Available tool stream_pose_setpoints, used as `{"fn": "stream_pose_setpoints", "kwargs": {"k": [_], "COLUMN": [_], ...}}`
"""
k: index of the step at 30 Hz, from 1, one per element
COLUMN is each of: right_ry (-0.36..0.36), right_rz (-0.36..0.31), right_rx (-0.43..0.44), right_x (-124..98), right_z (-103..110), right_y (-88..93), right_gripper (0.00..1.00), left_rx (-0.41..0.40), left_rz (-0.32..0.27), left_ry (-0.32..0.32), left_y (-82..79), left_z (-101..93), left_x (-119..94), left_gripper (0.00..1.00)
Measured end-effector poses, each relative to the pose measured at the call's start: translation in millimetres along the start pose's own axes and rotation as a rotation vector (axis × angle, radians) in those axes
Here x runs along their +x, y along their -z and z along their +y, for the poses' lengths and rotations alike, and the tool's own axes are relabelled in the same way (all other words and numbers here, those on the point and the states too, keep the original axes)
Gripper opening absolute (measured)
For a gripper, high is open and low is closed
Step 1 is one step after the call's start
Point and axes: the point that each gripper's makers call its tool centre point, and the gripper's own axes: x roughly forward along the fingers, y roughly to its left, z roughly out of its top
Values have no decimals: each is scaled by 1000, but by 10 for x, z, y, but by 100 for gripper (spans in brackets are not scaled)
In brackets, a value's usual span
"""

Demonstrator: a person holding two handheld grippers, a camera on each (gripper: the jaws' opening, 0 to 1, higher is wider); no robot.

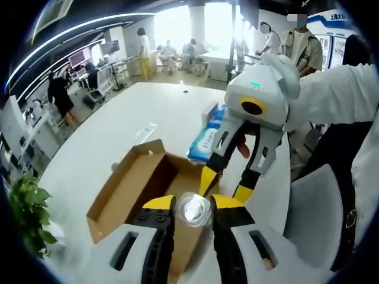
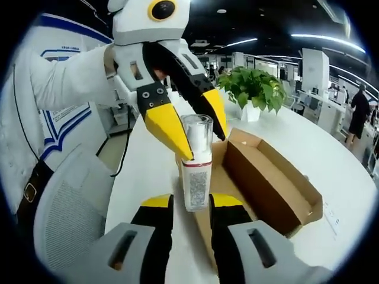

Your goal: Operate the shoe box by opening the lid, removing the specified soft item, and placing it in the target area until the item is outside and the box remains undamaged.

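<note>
Though the task calls the item soft, the clear-capped bottle (image 2: 196,165) looks light, stiff and slick, so a pinch on its labelled lower body seems safer than on the smooth cap. It stands upright, long axis vertical and cap up, above the open shoe box (image 2: 269,177). The left gripper (image 2: 190,127) pinches the bottle near the cap, while the right gripper (image 2: 190,204) has its yellow tips at the base, grip unclear. Beyond sits a potted plant (image 2: 254,89).

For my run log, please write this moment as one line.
box: cardboard shoe box open on white table | item: clear-capped bottle upright | left tool: shut on bottle cap | right tool: astride bottle base, grip unclear
</note>
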Motion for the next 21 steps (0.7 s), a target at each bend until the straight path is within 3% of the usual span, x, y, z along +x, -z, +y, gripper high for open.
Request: {"fn": "stream_pose_setpoints", "kwargs": {"k": [8,21], "right_ry": [-2,15], "right_rz": [-31,4], "right_rx": [16,50], "right_x": [-172,-164], "right_z": [248,695], "right_y": [70,482], "right_gripper": [21,20], "left_rx": [23,66], "left_rz": [-4,-7], "left_ry": [10,58], "left_y": [-186,-498], "left_z": [30,-142], "left_x": [50,323], "left_gripper": [22,22]}}
